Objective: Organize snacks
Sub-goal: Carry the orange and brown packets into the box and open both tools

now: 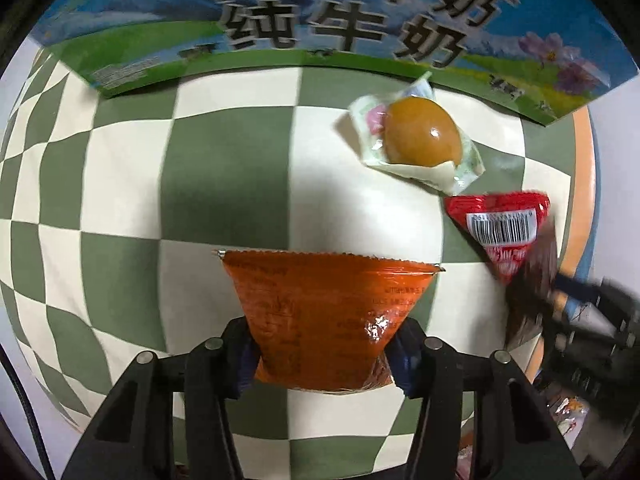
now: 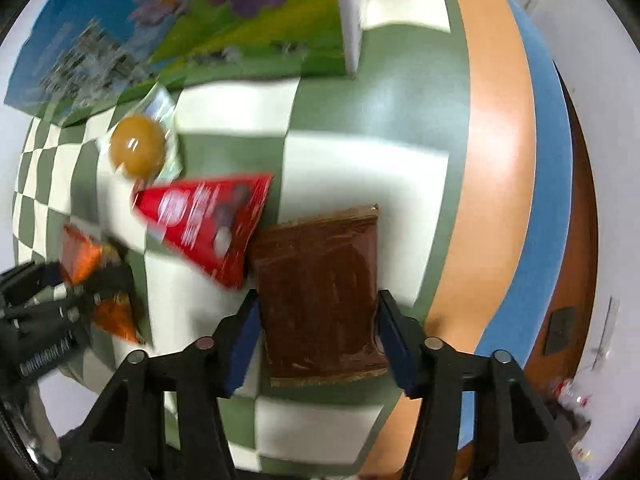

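I have my left gripper (image 1: 322,354) pointing down at the green-and-cream checkered worktop (image 1: 224,168), its jaws clenched on a crinkly orange foil snack packet (image 1: 324,320) that they pinch in at the sides. My right gripper (image 2: 318,338) also points down, its jaws closed against both edges of a flat dark-brown snack packet (image 2: 320,292) near the orange band along the worktop's edge. Just beside the brown packet lies a red triangular packet (image 1: 500,228) with a barcode label, and next to that a brown braised egg in a clear plastic wrapper (image 1: 420,136). Behind them stands a blue-and-green cardboard milk carton box (image 1: 320,12) printed with large characters.
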A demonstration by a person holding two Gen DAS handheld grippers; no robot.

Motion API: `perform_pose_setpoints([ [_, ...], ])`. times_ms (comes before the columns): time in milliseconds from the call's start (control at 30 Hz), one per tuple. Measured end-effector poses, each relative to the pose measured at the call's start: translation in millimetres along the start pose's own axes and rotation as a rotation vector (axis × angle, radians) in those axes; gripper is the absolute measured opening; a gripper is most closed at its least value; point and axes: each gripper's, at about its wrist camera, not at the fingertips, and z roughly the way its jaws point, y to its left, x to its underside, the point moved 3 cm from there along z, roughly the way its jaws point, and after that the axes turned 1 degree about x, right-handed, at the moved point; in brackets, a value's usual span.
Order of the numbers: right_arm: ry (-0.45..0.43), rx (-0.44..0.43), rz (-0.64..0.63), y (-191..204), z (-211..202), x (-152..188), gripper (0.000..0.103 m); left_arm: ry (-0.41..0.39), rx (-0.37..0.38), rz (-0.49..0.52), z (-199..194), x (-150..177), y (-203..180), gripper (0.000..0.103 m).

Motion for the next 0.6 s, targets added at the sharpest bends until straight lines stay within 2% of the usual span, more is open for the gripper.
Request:
perform_pose_setpoints([
  [133,0.034,-0.063,0.06,8,2,26,0.059,0.043,0.036,-0.034,15,4,15,0.05],
  [300,-0.001,-0.043,0.125,8,11,27,0.061,0.032,0.012,-0.002,20,1,9,0.049],
  [467,-0.049,-0.026,0.129,23,-1,34,0.058,-0.011,0.031,0.037,0,8,-7,0.045],
  [600,-0.088,-0.058,0.121,24,-32,42,0.058,-0.051,0.072,0.052,-32,8,-7,0.045],
])
